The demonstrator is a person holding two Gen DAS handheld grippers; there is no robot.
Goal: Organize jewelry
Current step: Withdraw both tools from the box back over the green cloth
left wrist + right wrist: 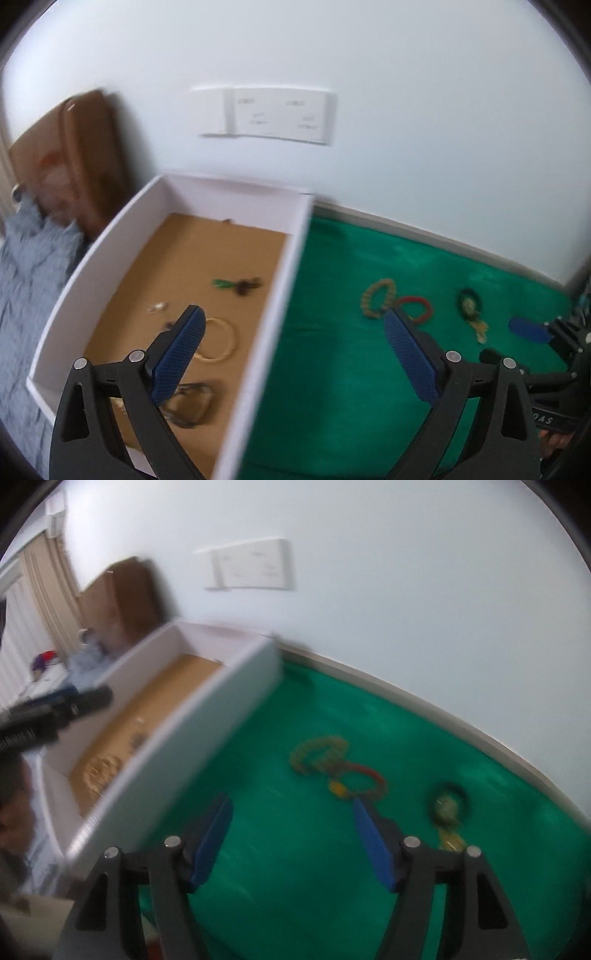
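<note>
A white box (291, 258) with a brown floor stands left of a green cloth (351, 369). In it lie a cream bangle (221, 339), a green and dark piece (236, 284) and a dark-framed clear piece (192, 404). On the cloth lie a beige beaded bracelet (376, 297), a red bracelet (415, 306) and a dark round pendant with a yellow tassel (469, 306). My left gripper (291, 315) hangs open over the box's right wall, nothing in it. My right gripper (291, 803) is open above the cloth, short of the bracelets (317, 755), and holds nothing.
A white wall with an outlet plate (269, 110) rises right behind the table. A brown wooden panel (81, 155) and blue-grey fabric (29, 277) lie left of the box. The right wrist view is blurred; curtains (48, 590) show at its far left.
</note>
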